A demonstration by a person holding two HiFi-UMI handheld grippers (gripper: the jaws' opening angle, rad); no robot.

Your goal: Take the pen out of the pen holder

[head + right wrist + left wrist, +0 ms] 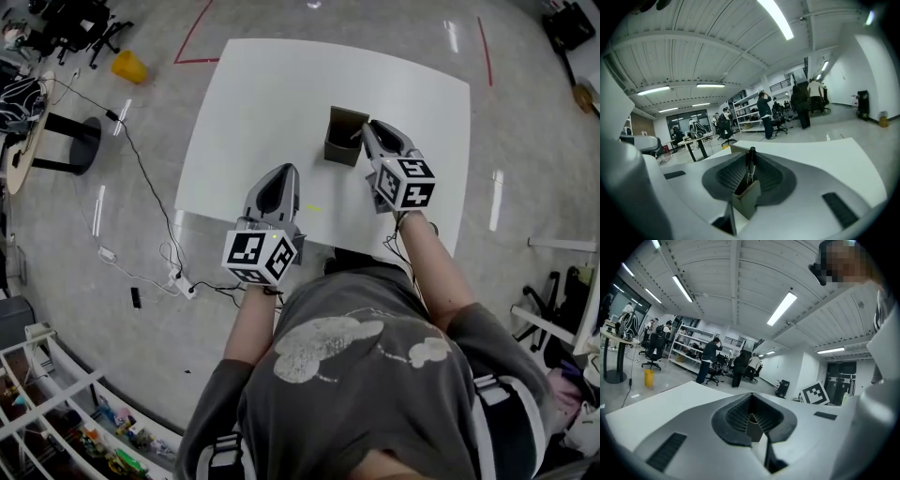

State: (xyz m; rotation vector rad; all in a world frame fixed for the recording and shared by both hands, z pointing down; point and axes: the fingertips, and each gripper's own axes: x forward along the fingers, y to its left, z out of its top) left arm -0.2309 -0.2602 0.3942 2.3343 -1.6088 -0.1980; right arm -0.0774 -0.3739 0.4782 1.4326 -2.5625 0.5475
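Note:
On the white table (253, 112) stands a brown cardboard pen holder (340, 141). My right gripper (366, 129) reaches over its right rim. In the right gripper view a dark pen (751, 165) stands upright out of the holder (746, 200), its top caught where the jaw tips of the right gripper (751, 151) meet. My left gripper (286, 171) lies lower left of the holder near the table's front edge, shut with nothing in it. Through the left gripper (751, 395) the holder (753, 427) shows small and far off.
The table's front edge runs just behind both grippers. On the floor to the left are cables (141, 178), a yellow bin (129, 67) and a round table base (86, 141). A white rack (56, 394) stands lower left. People stand far off (708, 359).

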